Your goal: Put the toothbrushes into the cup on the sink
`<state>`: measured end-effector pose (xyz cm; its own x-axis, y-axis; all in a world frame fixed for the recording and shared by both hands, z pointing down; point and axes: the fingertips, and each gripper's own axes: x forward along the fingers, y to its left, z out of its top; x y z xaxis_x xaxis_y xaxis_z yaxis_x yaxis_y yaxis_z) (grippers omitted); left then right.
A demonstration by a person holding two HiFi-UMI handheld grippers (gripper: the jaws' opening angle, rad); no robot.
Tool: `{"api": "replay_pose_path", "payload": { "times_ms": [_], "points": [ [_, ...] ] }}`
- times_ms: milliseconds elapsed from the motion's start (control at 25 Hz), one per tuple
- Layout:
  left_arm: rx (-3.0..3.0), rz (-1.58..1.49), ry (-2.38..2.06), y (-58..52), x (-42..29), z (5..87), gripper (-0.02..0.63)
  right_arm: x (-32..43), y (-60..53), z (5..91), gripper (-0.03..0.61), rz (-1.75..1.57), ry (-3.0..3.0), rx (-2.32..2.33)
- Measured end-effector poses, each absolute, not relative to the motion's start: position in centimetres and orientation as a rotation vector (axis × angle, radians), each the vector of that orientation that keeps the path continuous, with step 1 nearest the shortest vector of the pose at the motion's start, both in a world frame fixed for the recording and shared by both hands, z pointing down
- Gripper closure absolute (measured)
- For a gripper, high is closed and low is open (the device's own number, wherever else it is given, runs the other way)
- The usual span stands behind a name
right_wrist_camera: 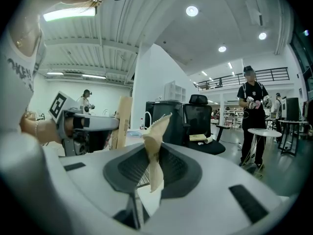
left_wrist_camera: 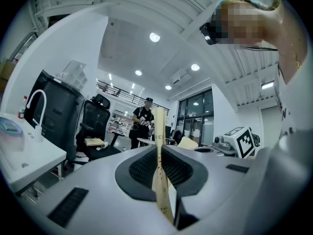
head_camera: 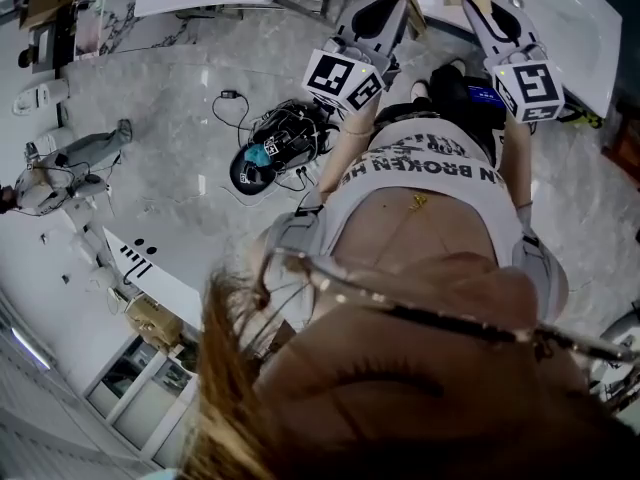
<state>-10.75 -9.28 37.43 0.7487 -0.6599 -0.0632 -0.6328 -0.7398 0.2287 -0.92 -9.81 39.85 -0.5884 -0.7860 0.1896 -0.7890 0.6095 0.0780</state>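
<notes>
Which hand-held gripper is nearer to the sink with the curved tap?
Left. The sink lies close on the left side of the left hand-held gripper; the right hand-held gripper is farther, on the other side of the left one.

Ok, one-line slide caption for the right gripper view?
Right gripper pinches a torn tan paper scrap; the left gripper beside it holds an upright tan paper packet.

Grey marble floor [head_camera: 150, 98], cable tangle [head_camera: 285, 133] at eleven o'clock in the head view. White ceiling [left_wrist_camera: 124, 31], recessed round lights [left_wrist_camera: 154, 36] (several lit). Black office chair [right_wrist_camera: 201, 124] at three o'clock in the right gripper view. Glazed doors [left_wrist_camera: 198, 112]. Mezzanine railing [right_wrist_camera: 274, 74].
</notes>
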Motion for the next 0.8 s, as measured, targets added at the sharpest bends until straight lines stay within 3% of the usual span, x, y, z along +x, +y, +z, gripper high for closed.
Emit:
{"api": "replay_pose_path", "payload": {
  "times_ms": [800],
  "points": [
    [2.765, -0.15, -1.05, -25.2, -2.9, 36.5, 0.578, 6.7, -25.0, 39.4, 0.503, 0.06, -2.675, 1.284]
  ]
}}
